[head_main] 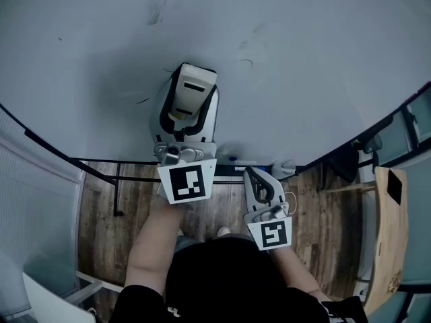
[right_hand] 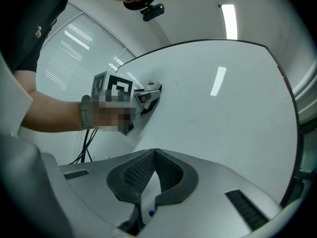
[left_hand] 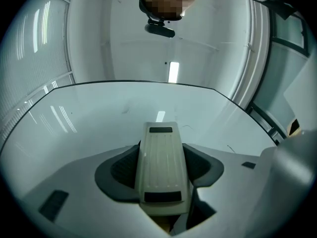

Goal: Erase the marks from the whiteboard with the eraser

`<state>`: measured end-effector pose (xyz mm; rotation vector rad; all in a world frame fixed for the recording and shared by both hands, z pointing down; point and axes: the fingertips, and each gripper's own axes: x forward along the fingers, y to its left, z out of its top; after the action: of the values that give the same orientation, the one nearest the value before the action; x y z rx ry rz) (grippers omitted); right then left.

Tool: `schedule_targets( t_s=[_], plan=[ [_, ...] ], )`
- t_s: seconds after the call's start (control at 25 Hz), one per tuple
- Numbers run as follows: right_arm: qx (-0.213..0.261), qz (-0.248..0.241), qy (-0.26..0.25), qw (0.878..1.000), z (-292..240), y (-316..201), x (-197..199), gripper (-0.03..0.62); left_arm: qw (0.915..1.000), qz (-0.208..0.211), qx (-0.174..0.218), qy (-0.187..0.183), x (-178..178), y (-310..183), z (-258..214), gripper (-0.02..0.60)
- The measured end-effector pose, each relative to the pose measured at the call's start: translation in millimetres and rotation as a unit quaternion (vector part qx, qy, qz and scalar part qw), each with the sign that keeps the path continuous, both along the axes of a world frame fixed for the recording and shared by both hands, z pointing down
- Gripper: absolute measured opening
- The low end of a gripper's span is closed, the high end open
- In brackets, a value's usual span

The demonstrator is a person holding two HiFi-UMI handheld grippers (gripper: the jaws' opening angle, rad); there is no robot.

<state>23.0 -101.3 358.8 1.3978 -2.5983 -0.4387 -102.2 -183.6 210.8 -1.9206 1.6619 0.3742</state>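
Eraser held on the whiteboard by the left gripper

The left gripper [head_main: 188, 123] has its jaws clamped on the cream eraser [left_hand: 161, 162], which is pressed to the whiteboard [head_main: 283, 59] near faint marks [head_main: 246, 62]. The right gripper [right_hand: 154, 157] is low beside it, its jaws closed together and empty.

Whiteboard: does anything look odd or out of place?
Nothing stands out. The eraser sits straight in the left gripper, over the whiteboard; a few faint marks show near it. The right gripper is shut, empty.
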Motion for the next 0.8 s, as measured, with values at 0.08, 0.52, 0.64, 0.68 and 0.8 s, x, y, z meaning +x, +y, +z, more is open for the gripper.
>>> schedule_targets(
  t_s=[0.08,0.52,0.64,0.68,0.8],
  plan=[
    [0.003,0.013,-0.001,1.0,-1.7,1.5,14.9,0.028,0.9999,0.001,0.002,0.011,11.2,-0.4,-10.3,0.262],
    [0.01,0.07,-0.007,0.997,-9.2,6.0,82.7,0.028,0.9965,0.031,0.013,-0.076,108.3,-1.3,-49.9,0.262],
    [0.009,0.079,-0.011,0.997,-10.0,7.3,92.1,0.027,0.9924,0.035,0.029,-0.114,129.9,0.4,-46.9,0.262],
    [0.007,0.081,-0.011,0.997,-8.9,7.4,94.0,0.028,0.9921,0.04,0.033,-0.114,133.2,0.6,-43.5,0.262],
    [0.0,0.084,-0.012,0.996,-4.2,6.4,96.1,0.028,0.9901,0.055,0.034,-0.124,143.6,0.0,-26.0,0.262]
  ],
)
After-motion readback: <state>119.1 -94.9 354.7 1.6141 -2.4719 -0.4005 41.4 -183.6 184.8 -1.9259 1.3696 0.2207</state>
